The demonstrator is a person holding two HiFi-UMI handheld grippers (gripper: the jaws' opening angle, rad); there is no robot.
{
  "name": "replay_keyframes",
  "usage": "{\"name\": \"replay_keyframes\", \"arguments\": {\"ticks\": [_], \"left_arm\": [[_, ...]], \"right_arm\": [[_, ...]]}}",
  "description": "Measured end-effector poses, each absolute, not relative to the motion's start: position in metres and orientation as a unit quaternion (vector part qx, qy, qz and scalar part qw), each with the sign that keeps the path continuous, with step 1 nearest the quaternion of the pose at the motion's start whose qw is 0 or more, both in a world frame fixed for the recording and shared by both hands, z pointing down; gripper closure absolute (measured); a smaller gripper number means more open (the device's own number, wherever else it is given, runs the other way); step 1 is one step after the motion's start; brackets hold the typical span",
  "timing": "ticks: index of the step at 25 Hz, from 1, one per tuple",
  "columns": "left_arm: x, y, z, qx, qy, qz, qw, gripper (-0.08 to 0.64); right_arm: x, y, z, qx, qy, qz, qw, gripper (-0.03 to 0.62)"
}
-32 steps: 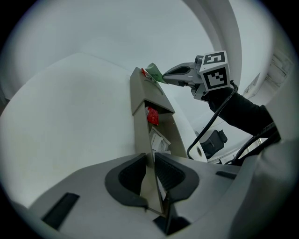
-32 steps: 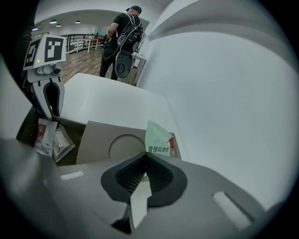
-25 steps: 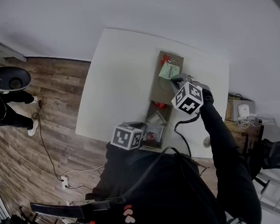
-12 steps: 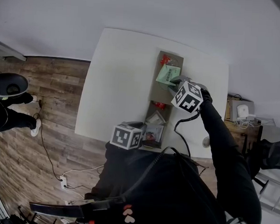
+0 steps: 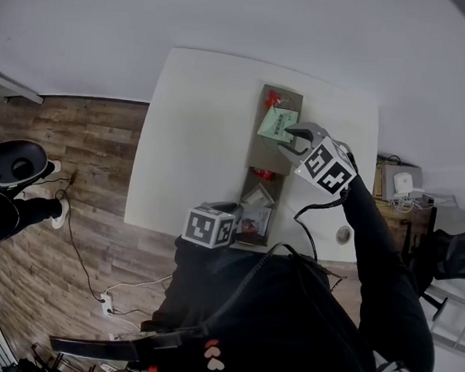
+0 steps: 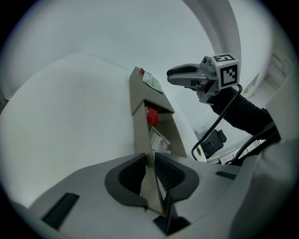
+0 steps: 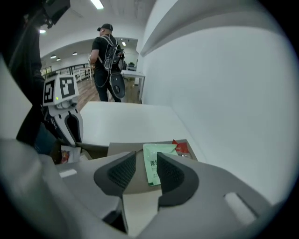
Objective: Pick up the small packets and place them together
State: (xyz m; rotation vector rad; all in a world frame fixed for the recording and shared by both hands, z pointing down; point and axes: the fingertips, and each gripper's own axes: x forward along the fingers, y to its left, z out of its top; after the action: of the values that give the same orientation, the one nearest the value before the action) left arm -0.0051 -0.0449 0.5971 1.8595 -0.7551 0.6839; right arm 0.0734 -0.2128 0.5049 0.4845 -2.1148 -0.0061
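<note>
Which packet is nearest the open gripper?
The pale green packet, just ahead of the right gripper, whose jaws have just been opening and hold nothing; red packets lie farther.

Tray (image 5: pixel 260 153) on table (image 5: pixel 196 140), packet (image 5: pixel 277 123) at far end — other packets (image 5: pixel 256 216) nearer

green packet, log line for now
green packet: in box beside red packet | right gripper: jaws just opened, empty, above it | left gripper: clamped on box wall

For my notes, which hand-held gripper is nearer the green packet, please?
Right. Right hand-held gripper, jaws just opened, empty, hovers by the green packet; left hand-held gripper clamps the cardboard tray's near end.
</note>
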Motion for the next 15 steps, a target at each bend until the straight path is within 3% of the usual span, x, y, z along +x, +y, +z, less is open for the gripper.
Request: {"name": "replay_keyframes", "arguments": {"ticks": [6,15], "left_arm": [[-0.005,-0.044,0.598,0.765,-0.309,0.286,0.487,0.499],[-0.004,-0.045,0.598,0.766,-0.312,0.279,0.488,0.499]], "right_arm": [[0.053,-0.159,0.481,0.142,-0.895,0.025,0.422,0.457],[0.029,-0.072,0.538,0.011,-0.877,0.059,0.476,0.457]]}}
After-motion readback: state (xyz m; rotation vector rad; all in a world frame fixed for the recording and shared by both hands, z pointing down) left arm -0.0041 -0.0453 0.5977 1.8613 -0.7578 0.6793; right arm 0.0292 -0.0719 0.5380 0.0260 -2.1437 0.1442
